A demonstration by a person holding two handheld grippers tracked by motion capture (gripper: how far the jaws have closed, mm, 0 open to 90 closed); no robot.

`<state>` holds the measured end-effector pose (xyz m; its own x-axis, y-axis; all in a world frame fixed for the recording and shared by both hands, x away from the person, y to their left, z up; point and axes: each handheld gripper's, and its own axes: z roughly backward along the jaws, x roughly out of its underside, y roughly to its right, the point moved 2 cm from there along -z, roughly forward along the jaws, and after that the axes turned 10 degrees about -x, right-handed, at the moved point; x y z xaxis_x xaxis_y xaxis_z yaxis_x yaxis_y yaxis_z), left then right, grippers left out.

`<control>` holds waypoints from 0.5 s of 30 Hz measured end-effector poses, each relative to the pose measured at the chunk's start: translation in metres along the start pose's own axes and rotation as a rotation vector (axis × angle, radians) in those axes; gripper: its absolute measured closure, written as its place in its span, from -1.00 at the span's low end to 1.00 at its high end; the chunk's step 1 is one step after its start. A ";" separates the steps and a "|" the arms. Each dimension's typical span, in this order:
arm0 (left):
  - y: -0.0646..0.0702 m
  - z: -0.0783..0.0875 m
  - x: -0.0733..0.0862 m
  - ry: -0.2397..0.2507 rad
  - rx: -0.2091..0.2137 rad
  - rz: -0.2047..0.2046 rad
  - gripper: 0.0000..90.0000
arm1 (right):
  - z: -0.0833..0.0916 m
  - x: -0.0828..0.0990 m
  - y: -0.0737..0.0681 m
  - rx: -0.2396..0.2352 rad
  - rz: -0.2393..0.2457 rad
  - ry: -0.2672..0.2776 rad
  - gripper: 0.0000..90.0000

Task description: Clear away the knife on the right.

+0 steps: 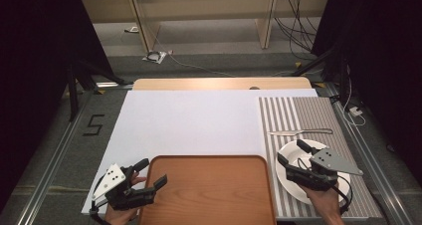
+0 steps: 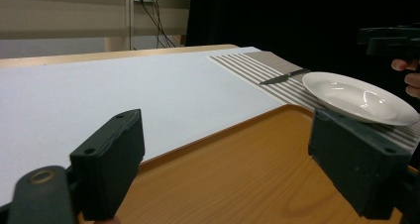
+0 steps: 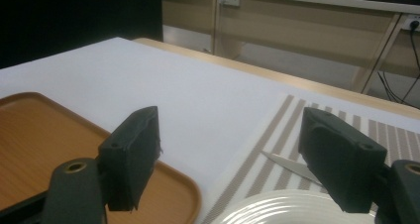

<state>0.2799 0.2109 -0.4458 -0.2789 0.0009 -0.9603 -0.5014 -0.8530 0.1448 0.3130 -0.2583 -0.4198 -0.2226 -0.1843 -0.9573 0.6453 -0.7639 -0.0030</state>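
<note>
Hands enter from the bottom edge of the high view, each gripping a set of tongs. Our left tongs [image 1: 149, 172] sit at the lower left of the frame, angled up and to the right, with one jaw over the white sheet [image 1: 194, 118] and the other over the left rim of the wooden tray [image 1: 209, 195]. Their jaws stand wide apart and hold nothing; in the left gripper view we see the tray's surface between them.

Our right tongs [image 1: 291, 152] sit at the lower right, pointing up and to the left, above the white plate [image 1: 293, 185], which lies on the striped placemat [image 1: 308, 113] just right of the tray. These jaws are also spread wide with nothing between them. In the right gripper view the plate's ribbed rim [image 3: 277, 206] shows at the bottom, beneath the jaws.

A knife [image 1: 298, 132] lies across the placemat just above the plate, apart from both tongs.

On the floor at the left of the counter we read a marking shaped like the numeral 5 [image 1: 93, 125].
</note>
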 end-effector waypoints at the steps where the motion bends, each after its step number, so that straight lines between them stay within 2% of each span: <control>1: 0.000 0.000 0.000 0.000 0.000 -0.001 -0.69 | 0.000 0.000 0.003 0.006 -0.002 -0.009 -0.44; 6: 0.000 0.000 0.000 -0.001 -0.002 0.003 -0.69 | 0.001 -0.003 0.015 0.032 0.002 -0.033 -0.44; 8: 0.000 0.000 0.000 -0.005 -0.003 0.002 -0.69 | 0.000 -0.005 0.028 0.050 0.013 -0.072 -0.44; 9: 0.000 0.000 0.000 -0.005 -0.003 0.002 -0.69 | 0.000 -0.005 0.028 0.050 0.013 -0.072 -0.44; 10: 0.000 0.000 0.000 -0.003 -0.003 0.003 -0.69 | -0.002 -0.006 0.037 0.068 0.021 -0.099 -0.44; 11: 0.000 0.000 0.000 -0.003 -0.003 0.003 -0.69 | -0.002 -0.006 0.037 0.068 0.021 -0.099 -0.44; 12: 0.000 0.000 0.001 -0.003 -0.004 0.005 -0.69 | -0.003 -0.007 0.046 0.074 0.021 -0.132 -0.44; 15: -0.001 -0.001 0.001 -0.003 -0.006 0.005 -0.69 | -0.004 -0.008 0.054 0.083 0.021 -0.154 -0.43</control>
<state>0.2806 0.2113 -0.4467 -0.2844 -0.0020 -0.9587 -0.4947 -0.8563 0.1485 0.3529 -0.2960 -0.4130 -0.3230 -0.2886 -0.9013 0.5902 -0.8059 0.0466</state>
